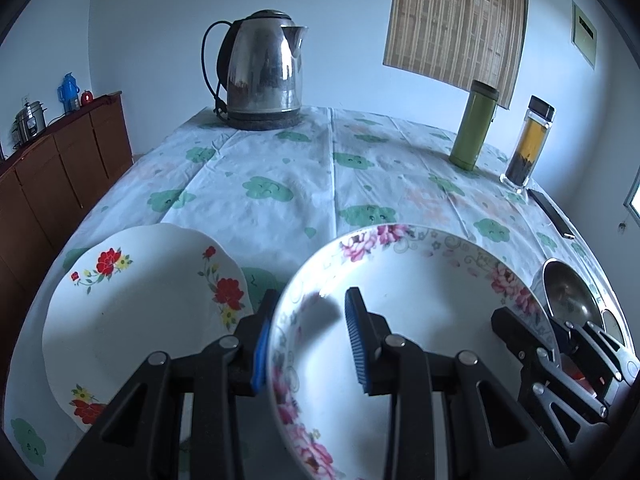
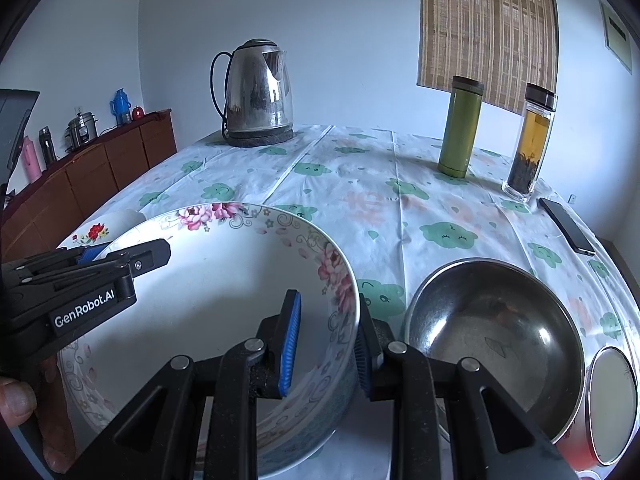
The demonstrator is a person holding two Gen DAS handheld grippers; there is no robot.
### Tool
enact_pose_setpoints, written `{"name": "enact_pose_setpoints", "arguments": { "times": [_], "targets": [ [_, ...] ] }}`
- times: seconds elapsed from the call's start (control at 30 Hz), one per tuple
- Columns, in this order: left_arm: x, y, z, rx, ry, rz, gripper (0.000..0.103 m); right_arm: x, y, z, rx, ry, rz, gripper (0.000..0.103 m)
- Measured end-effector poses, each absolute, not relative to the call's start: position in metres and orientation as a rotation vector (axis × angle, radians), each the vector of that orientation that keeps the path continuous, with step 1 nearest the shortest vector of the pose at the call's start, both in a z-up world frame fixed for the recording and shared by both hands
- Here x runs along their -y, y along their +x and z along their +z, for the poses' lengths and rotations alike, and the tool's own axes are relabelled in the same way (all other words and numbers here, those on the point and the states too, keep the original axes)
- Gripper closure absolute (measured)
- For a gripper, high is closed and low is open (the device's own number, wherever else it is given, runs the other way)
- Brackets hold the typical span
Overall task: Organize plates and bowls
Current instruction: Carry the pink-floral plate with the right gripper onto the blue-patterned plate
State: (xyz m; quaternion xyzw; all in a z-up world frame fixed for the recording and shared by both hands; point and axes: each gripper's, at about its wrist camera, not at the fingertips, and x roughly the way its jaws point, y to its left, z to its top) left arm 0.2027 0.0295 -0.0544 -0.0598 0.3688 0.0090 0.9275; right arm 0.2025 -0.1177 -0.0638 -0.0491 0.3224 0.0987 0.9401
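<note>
The table (image 1: 280,168) wears a white cloth printed with green clouds, a kettle (image 1: 262,68) at its far end. My left gripper (image 1: 310,340) is narrowed onto the left rim of the pink-flowered bowl (image 1: 420,300), one pad inside, one outside; my right gripper (image 2: 328,344) pinches the opposite rim likewise. I judge the bowl held between both. At nine o'clock from it lies the red-flowered plate (image 1: 140,300); at three o'clock, the steel bowl (image 2: 492,332), still separate. Nothing is stacked yet: I judge sorting barely begun, all pieces outstanding.
</note>
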Motion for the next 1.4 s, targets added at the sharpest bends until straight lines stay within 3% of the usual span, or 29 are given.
{"name": "enact_pose_setpoints", "arguments": {
  "times": [1.4],
  "targets": [
    [-0.029, 0.203, -0.068, -0.797, -0.033, 0.019, 0.072, 0.109, 0.202, -0.069, -0.672, -0.178, 0.195, 0.076]
  ]
}}
